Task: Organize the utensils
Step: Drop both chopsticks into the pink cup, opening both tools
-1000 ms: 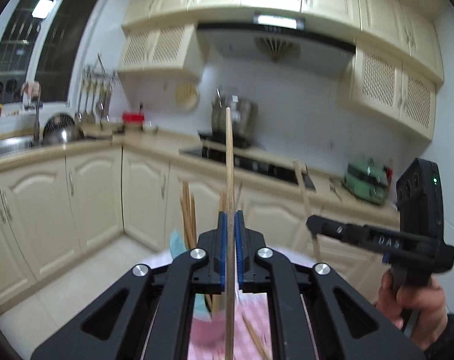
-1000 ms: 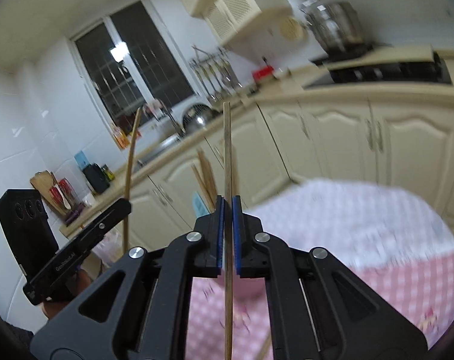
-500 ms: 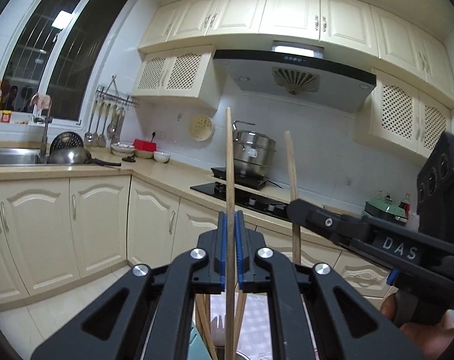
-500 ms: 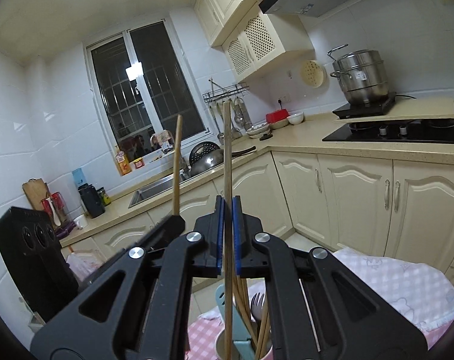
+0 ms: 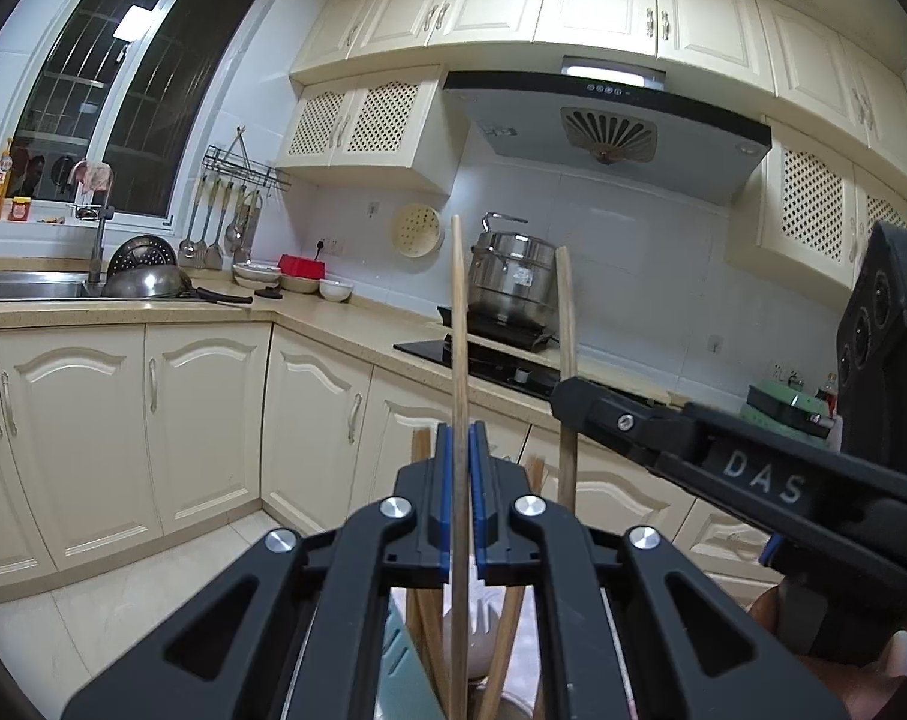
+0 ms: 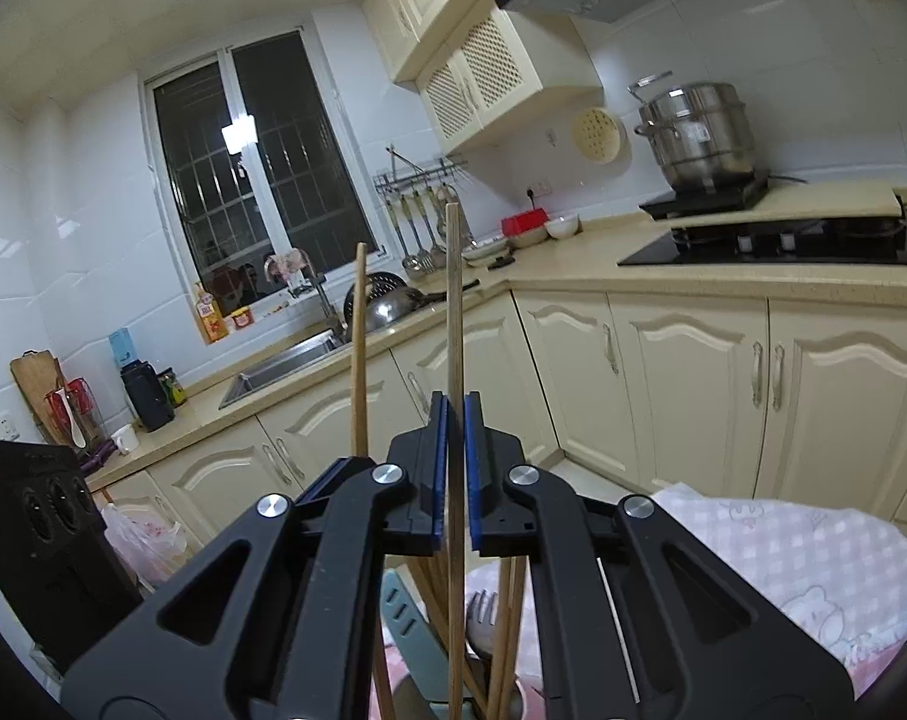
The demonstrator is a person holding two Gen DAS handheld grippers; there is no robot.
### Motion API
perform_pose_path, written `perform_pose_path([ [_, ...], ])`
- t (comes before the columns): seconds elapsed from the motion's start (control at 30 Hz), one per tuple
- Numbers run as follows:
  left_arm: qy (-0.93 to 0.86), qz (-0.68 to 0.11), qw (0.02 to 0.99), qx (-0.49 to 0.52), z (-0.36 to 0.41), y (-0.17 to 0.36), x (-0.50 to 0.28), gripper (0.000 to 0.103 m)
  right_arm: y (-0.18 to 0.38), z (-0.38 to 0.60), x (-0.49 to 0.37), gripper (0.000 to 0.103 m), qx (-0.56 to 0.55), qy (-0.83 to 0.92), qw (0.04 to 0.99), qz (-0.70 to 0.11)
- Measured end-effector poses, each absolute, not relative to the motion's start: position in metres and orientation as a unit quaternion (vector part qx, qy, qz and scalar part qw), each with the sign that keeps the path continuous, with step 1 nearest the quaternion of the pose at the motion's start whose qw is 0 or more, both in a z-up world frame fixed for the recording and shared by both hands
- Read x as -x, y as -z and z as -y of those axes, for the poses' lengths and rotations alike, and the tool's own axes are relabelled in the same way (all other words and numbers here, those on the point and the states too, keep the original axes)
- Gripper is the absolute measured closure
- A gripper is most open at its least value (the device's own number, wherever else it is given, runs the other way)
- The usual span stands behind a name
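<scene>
Left gripper (image 5: 460,498) has its blue-padded jaws pinched on a wooden chopstick (image 5: 459,360), standing it upright. Right gripper (image 6: 452,474) shows narrow slits either side of its own chopstick (image 6: 452,324), so whether it grips or has let go cannot be told. Both sticks run down into the utensil cup (image 6: 429,705) just below, crowded with more chopsticks (image 6: 504,630), a fork (image 6: 480,621) and a teal handle (image 6: 408,624). Right of that lies the pink checked tablecloth (image 6: 813,564). Far off: steel steamer pot (image 5: 513,282) on the hob.
</scene>
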State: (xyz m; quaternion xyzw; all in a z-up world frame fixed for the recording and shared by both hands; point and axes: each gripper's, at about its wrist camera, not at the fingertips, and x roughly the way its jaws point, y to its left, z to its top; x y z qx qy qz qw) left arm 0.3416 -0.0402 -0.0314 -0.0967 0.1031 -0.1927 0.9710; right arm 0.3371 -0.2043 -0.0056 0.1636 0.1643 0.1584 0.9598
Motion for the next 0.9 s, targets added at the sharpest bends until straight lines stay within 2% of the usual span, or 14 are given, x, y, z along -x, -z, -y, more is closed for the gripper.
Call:
perform_pose_path([
  [0.07, 0.19, -0.109, 0.972, 0.09, 0.041, 0.037, -0.34, 0.097, 0.011, 0.205, -0.339, 0.096, -0.165, -0.161, 0.956, -0.18],
  [0.1, 0.19, -0.114, 0.971, 0.087, 0.04, 0.038, -0.339, 0.092, 0.013, 0.206, -0.34, 0.096, -0.164, -0.161, 0.955, -0.19],
  [0.13, 0.19, -0.119, 0.971, 0.085, 0.039, 0.039, -0.337, 0.073, 0.014, 0.209, -0.338, 0.093, -0.166, -0.159, 0.954, -0.194],
  [0.17, 0.187, -0.12, 0.971, 0.086, 0.036, 0.039, -0.334, 0.057, 0.014, 0.213, -0.335, 0.075, -0.171, -0.156, 0.953, -0.197],
  [0.2, 0.184, -0.118, 0.972, 0.088, 0.033, 0.038, -0.331, 0.037, 0.014, 0.217, -0.332, 0.057, -0.175, -0.152, 0.953, -0.195],
  [0.23, 0.18, -0.111, 0.973, 0.089, 0.029, 0.037, -0.326, 0.03, 0.013, 0.224, -0.326, 0.02, -0.184, -0.144, 0.954, -0.187],
  [0.27, 0.178, -0.109, 0.974, 0.088, 0.026, 0.035, -0.323, 0.029, 0.013, 0.228, -0.322, 0.017, -0.188, -0.14, 0.955, -0.181],
  [0.37, 0.17, -0.113, 0.976, 0.075, 0.02, 0.029, -0.313, 0.016, 0.008, 0.245, -0.312, 0.015, -0.2, -0.134, 0.954, -0.18],
  [0.43, 0.165, -0.116, 0.977, 0.074, 0.016, 0.024, -0.305, 0.009, 0.006, 0.257, -0.303, 0.007, -0.211, -0.123, 0.952, -0.182],
  [0.9, 0.139, -0.158, 0.977, 0.034, 0.012, 0.011, -0.253, 0.007, 0.001, 0.288, -0.258, 0.006, -0.201, -0.094, 0.95, -0.221],
])
